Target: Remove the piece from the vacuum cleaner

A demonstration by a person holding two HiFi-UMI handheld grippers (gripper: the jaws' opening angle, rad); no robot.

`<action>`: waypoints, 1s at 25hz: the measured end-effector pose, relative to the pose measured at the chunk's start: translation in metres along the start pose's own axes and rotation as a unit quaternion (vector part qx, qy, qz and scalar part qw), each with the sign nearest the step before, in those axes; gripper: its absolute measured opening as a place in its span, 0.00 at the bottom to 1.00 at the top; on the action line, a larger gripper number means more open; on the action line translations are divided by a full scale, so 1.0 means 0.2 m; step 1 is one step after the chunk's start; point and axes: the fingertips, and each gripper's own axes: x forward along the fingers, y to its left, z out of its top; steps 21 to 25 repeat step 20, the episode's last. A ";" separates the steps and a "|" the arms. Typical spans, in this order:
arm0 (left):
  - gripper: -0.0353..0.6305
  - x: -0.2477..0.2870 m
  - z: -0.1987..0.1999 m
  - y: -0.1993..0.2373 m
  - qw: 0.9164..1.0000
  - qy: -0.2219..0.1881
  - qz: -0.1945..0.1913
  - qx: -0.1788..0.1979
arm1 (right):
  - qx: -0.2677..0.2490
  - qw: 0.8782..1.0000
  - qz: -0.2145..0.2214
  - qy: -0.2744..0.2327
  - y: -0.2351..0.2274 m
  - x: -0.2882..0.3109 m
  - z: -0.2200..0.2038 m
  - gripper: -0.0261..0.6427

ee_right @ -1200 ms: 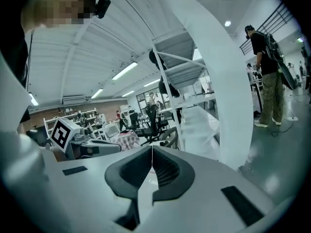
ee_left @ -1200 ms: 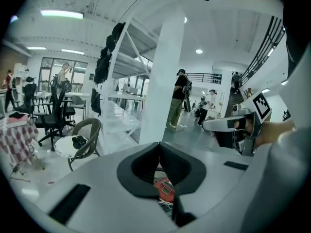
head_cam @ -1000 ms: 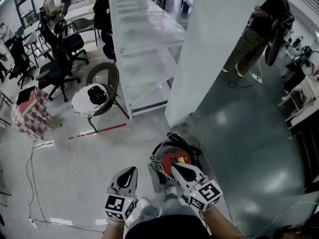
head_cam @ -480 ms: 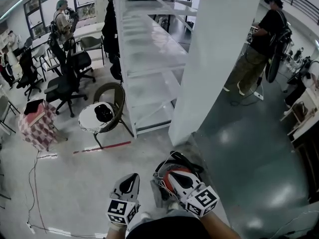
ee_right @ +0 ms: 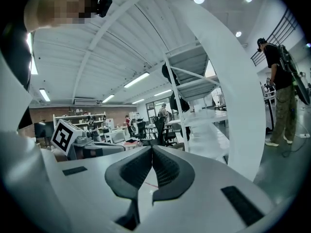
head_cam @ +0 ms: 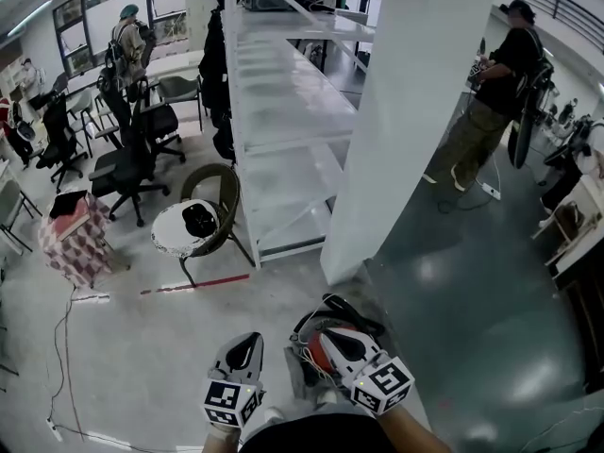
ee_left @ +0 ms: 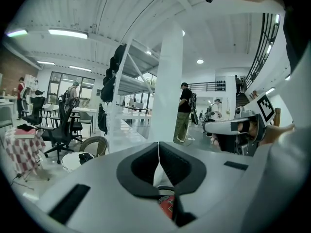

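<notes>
At 6 o'clock in the head view, on the floor [head_cam: 142, 347] — vacuum cleaner [head_cam: 313, 338] at the foot of the pillar [head_cam: 415, 111], lower in frame than a second ago. The right hand-held gripper [head_cam: 327, 334] now covers most of it, with the left hand-held gripper [head_cam: 249, 341] at 7 o'clock. Both are closed, empty. The removable piece cannot be made out.

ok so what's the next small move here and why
Probably lower both grippers, jaws opening, toward the round red-and-black vacuum cleaner on the grey floor: the left gripper and right gripper are both shut, empty, and aimed out across the room, not at it.
</notes>
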 end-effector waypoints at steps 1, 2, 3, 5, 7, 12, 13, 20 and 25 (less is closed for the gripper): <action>0.08 0.00 0.00 -0.01 1.000 0.001 0.000 0.000 | 0.000 1.000 0.001 -0.001 0.00 -0.01 0.00 0.08; 0.08 0.00 0.00 -0.01 1.000 0.002 0.001 0.000 | -0.001 1.000 0.002 -0.001 0.00 -0.01 0.00 0.08; 0.08 0.00 -0.01 -0.02 1.000 0.003 0.001 0.000 | 0.000 1.000 0.003 0.000 -0.01 -0.02 0.00 0.08; 0.08 0.00 -0.01 -0.03 1.000 0.005 0.003 0.001 | 0.001 1.000 0.002 0.001 -0.01 -0.04 -0.01 0.08; 0.08 -0.01 -0.02 -0.04 1.000 0.007 0.007 0.003 | 0.002 1.000 0.002 0.003 -0.01 -0.05 -0.02 0.08; 0.08 -0.02 -0.01 -0.04 1.000 0.010 0.013 0.003 | 0.003 1.000 0.005 0.008 -0.01 -0.06 -0.02 0.08; 0.08 -0.02 -0.01 -0.04 1.000 0.012 0.014 0.002 | 0.004 1.000 0.006 0.008 -0.01 -0.05 -0.01 0.08; 0.08 -0.03 -0.01 -0.01 1.000 0.009 0.021 -0.002 | 0.005 1.000 0.010 0.013 0.00 -0.04 -0.03 0.08; 0.08 -0.03 -0.01 -0.01 1.000 0.009 0.021 -0.002 | 0.005 1.000 0.010 0.013 0.00 -0.04 -0.03 0.08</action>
